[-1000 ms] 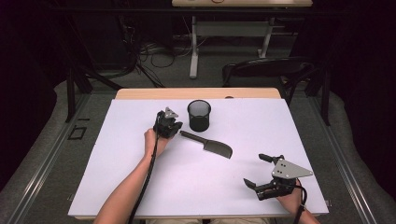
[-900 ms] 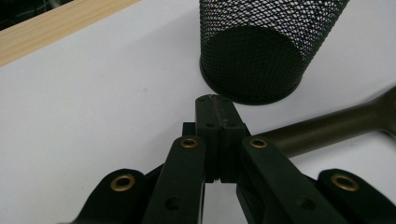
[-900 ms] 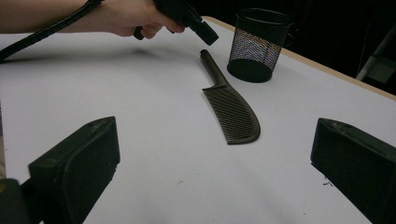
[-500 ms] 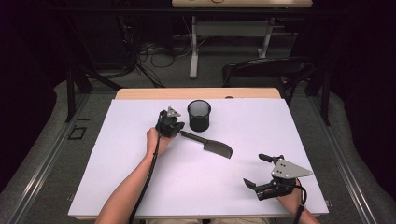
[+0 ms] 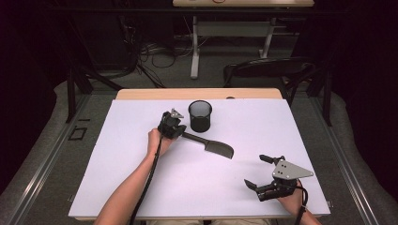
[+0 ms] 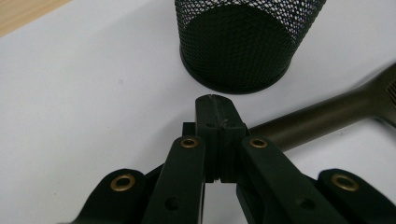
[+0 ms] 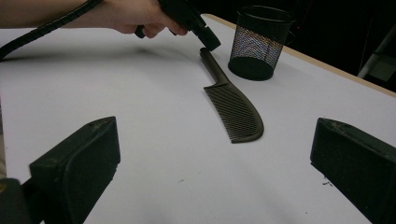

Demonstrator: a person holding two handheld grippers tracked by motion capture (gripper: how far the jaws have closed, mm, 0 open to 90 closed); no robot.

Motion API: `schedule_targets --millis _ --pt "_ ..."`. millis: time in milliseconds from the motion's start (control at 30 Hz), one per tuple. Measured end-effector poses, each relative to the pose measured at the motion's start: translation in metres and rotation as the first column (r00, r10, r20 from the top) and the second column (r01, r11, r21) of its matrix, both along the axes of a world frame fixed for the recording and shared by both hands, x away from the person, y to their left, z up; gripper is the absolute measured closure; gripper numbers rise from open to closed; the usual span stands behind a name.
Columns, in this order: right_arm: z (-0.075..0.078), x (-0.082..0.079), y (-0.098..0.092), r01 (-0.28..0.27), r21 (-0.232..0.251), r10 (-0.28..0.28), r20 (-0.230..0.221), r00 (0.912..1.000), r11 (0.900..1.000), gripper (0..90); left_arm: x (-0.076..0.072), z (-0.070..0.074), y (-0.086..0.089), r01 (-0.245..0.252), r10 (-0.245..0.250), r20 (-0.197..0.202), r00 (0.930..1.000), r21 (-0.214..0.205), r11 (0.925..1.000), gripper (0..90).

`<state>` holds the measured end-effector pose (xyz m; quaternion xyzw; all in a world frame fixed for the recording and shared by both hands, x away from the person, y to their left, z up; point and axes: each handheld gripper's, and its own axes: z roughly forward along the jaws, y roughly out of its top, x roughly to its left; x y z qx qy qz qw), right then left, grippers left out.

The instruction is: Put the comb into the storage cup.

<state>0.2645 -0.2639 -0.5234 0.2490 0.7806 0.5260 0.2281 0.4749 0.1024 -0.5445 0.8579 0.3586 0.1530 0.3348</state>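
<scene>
A dark comb (image 5: 218, 149) lies flat on the white table, its handle pointing toward a black mesh cup (image 5: 200, 116) that stands upright just behind it. My left gripper (image 5: 181, 131) is shut, pads pressed together with nothing between them, its tip right at the end of the comb's handle. In the left gripper view the closed gripper (image 6: 219, 109) sits in front of the cup (image 6: 243, 46), with the handle (image 6: 327, 109) running off to the right. My right gripper (image 5: 255, 170) rests open near the front right. Its view looks between wide-apart jaws at the comb (image 7: 233, 112), cup (image 7: 257, 44) and left gripper (image 7: 211, 44).
A white sheet (image 5: 281, 131) covers the table, with a wooden strip (image 5: 197, 93) along the far edge. A dark chair (image 5: 267, 70) and desk legs stand beyond the table. A cable trails along the person's left forearm (image 5: 141, 178).
</scene>
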Motion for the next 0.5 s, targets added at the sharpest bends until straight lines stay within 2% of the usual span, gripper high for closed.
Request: schedule_targets --millis 500 --pt "0.0003 0.0001 -0.0006 0.000 -0.002 0.000 0.002 1.0000 1.0000 1.3 -0.0058 -0.0003 -0.0055 0.030 -0.029 -0.036 0.9989 0.023 0.9993 90.0"
